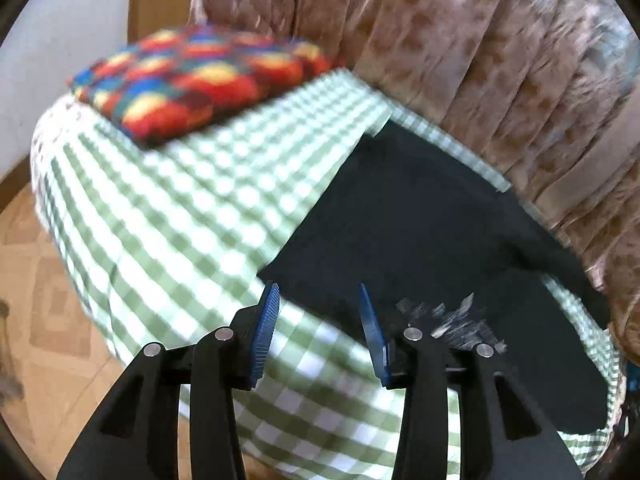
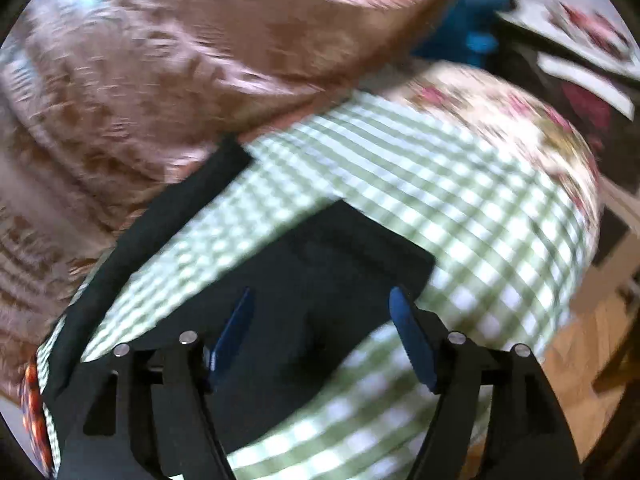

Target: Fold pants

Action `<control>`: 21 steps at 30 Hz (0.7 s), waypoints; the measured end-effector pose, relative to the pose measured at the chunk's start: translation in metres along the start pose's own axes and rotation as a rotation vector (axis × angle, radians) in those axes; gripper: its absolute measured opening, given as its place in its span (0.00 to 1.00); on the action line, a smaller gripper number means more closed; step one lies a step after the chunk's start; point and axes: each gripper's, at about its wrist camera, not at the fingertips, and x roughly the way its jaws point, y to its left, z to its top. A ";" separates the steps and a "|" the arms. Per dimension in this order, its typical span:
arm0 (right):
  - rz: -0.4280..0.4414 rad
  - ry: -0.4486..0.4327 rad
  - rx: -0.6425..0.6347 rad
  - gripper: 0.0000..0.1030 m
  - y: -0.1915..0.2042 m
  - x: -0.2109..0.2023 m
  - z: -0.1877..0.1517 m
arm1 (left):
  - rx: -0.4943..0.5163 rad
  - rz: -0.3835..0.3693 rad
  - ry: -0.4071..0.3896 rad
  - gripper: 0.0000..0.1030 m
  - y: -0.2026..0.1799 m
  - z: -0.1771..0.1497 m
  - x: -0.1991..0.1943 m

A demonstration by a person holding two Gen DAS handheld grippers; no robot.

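The work surface is a bed covered with a green-and-white checked sheet [image 1: 192, 200], a thin woven cloth with a regular square pattern. The sheet lies smooth and curves down over the near edge.

The pants [image 1: 420, 220] are of dark, matt fabric, almost black, with no visible pattern. They lie flat on the sheet, on the right half of the bed in the left wrist view, and reach toward the far edge. In that view their outline is angular with straight edges. A pale, speckled patch shows on the dark cloth close to the right finger. In the right wrist view the pants [image 2: 320, 280] form a broad dark panel with a squared corner at the right, and a long narrow dark strip runs diagonally to the far left, with checked sheet between strip and panel.

The left gripper [image 1: 318, 312] has black moulded arms with metal pivot pins and blue ribbed pads. Its jaws stand apart. Nothing is between them; the near corner of the pants lies below the gap.

The right gripper [image 2: 320, 316] is of the same build. Its jaws stand wide apart above the dark panel. No cloth is clamped.

A cushion [image 1: 200, 84], flat and rectangular with a bright red, yellow and blue patchwork, lies at the far left of the bed. A brown curtain [image 1: 440, 40] with a glossy, pleated surface hangs behind the far edge. Floral cloth [image 2: 520, 120] covers the far right end. The floor [image 1: 52, 280] shows a tan geometric pattern.
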 end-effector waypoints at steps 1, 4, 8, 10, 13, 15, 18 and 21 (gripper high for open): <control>0.039 0.003 -0.022 0.72 0.011 0.000 -0.001 | 0.016 -0.055 -0.023 0.39 -0.008 0.002 -0.005; 0.214 0.070 -0.135 0.72 0.071 0.014 -0.014 | 0.102 -0.147 0.018 0.39 -0.045 0.001 0.008; 0.435 0.242 -0.238 0.72 0.152 0.049 -0.058 | 0.216 -0.147 0.117 0.33 -0.082 -0.021 0.043; 0.481 0.301 -0.277 0.72 0.178 0.066 -0.077 | 0.202 -0.094 0.198 0.28 -0.079 -0.035 0.070; 0.445 0.410 -0.298 0.71 0.190 0.102 -0.100 | 0.190 -0.120 0.186 0.28 -0.071 -0.035 0.067; 0.438 0.423 -0.297 0.68 0.181 0.113 -0.109 | 0.161 -0.185 0.169 0.28 -0.068 -0.020 0.054; 0.487 0.396 -0.326 0.72 0.173 0.110 -0.112 | 0.106 -0.250 0.119 0.28 -0.065 0.025 0.045; 0.503 0.396 -0.329 0.76 0.171 0.110 -0.110 | 0.043 -0.296 0.103 0.28 -0.074 0.074 0.046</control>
